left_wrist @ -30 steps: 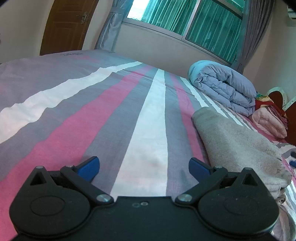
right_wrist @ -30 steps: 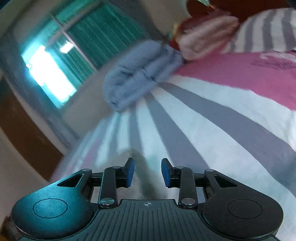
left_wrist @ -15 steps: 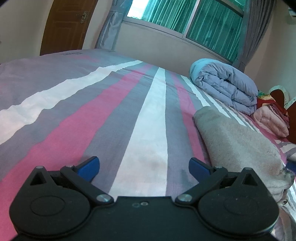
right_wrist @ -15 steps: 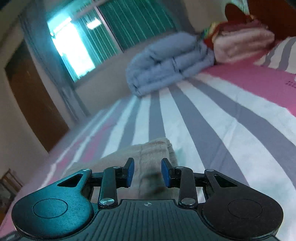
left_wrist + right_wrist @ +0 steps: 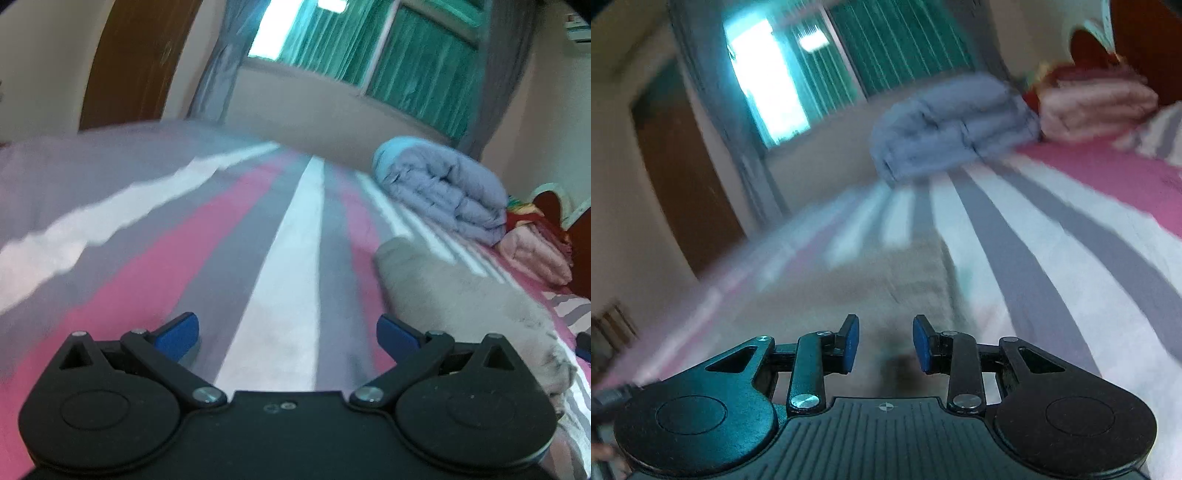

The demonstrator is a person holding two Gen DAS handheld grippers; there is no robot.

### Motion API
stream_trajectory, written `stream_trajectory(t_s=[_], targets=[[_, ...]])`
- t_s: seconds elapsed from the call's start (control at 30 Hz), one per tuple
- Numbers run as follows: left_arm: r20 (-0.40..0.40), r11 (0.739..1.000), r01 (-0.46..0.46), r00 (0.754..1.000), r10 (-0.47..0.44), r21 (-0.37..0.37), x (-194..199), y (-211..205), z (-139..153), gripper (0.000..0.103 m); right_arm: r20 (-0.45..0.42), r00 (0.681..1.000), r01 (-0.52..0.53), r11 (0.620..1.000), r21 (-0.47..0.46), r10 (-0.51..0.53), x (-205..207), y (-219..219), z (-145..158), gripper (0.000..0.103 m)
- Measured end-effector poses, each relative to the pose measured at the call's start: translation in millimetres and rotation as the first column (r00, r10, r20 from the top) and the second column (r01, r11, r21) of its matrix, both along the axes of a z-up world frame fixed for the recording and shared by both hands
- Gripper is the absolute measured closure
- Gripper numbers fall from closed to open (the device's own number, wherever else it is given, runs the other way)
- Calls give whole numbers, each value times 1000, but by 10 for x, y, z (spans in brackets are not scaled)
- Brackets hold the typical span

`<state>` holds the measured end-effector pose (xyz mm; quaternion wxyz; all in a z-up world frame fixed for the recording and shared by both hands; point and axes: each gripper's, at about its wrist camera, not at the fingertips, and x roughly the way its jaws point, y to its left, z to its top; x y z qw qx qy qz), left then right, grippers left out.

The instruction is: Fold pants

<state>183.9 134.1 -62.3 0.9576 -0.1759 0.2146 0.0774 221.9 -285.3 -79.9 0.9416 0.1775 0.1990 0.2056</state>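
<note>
Pants (image 5: 454,295), a beige folded bundle of soft cloth, lie on the bed (image 5: 288,258) at the right of the left wrist view, just right of the left gripper (image 5: 288,334); in the right wrist view they lie (image 5: 886,288) straight ahead of the right gripper (image 5: 882,343), blurred. No brand, label or writing can be read in either view. The left gripper's blue pads are spread wide with nothing between them, low over a white stripe. The right gripper's pads stand a narrower gap apart, empty, above the near end of the pants. The bed cover is striped pink, grey and white. At its far right lie a folded grey-blue quilt (image 5: 447,192) and, beside it, pink folded bedding (image 5: 535,254). Beyond are a window with green curtains (image 5: 369,51), grey drapes (image 5: 218,59) and a brown wooden door (image 5: 136,62) at far left.
</note>
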Motion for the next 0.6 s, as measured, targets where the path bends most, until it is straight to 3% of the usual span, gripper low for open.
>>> stream_trajectory(t_s=[0.07, 0.1, 0.13, 0.2, 0.33, 0.4, 0.47, 0.5, 0.6], targets=[[16, 999, 47, 999, -47, 21, 90, -95, 18, 6, -25, 1000, -3, 999, -34, 2, 153, 45, -17, 70], [-8, 997, 73, 997, -73, 28, 164, -143, -3, 6, -113, 994, -7, 996, -88, -3, 288, 111, -120, 71], [-94, 993, 117, 989, -113, 32, 309, -191, -69, 7, -159, 987, -13, 991, -134, -8, 376, 163, -199, 71], [-199, 991, 125, 974, -113, 49, 453, -231, -131, 16, -127, 992, -3, 991, -135, -14, 364, 177, -137, 70], [7, 987, 156, 988, -156, -37, 336, -237, 115, 9, -8, 999, 40, 999, 8, -40, 154, -47, 31, 70], [-21, 975, 221, 975, -222, -27, 463, -355, 114, 9, -18, 999, 27, 999, 31, -27, 166, -97, 27, 70], [-176, 961, 277, 946, -274, -5, 654, -497, -53, 9, -124, 992, 28, 997, -75, -38, 345, -14, -107, 70], [-167, 963, 269, 949, -266, -5, 634, -497, -86, 11, -137, 989, 39, 995, -91, -51, 354, -4, -184, 70], [-102, 965, 261, 960, -262, -26, 563, -429, 9, 10, -94, 995, 42, 999, 5, -41, 231, -138, -45, 70]])
